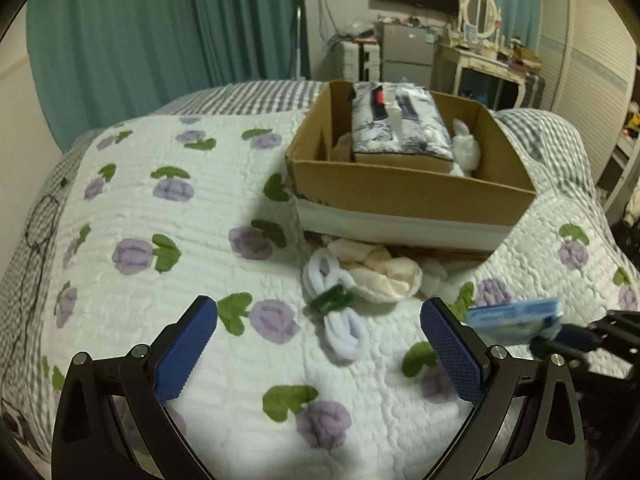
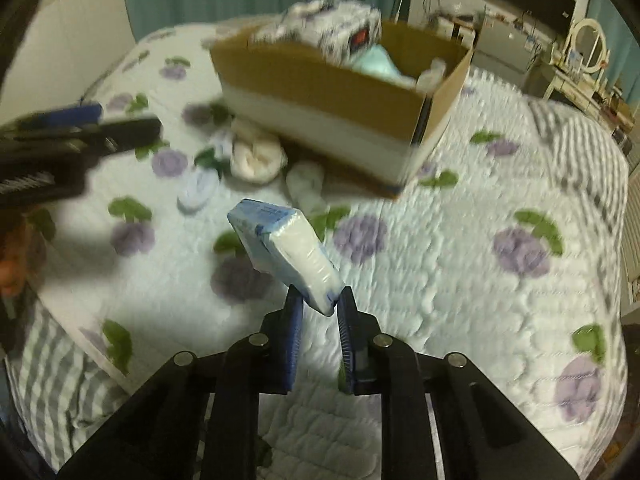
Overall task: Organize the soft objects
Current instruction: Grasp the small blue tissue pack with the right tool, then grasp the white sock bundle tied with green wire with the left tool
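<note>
- Left wrist view: left gripper (image 1: 319, 354) hovering wide open, gripping nothing, above floral quilt (image 1: 168, 216); banded pale-blue sock roll (image 1: 335, 304) and cream bundle (image 1: 386, 274) lying between fingers, just before cardboard box (image 1: 404, 196).
- Right wrist view: right gripper (image 2: 319, 306) pinching blue tissue pack (image 2: 286, 250) by its lower corner, tilting up-left, lifted off quilt, box sitting beyond toward far edge.
</note>
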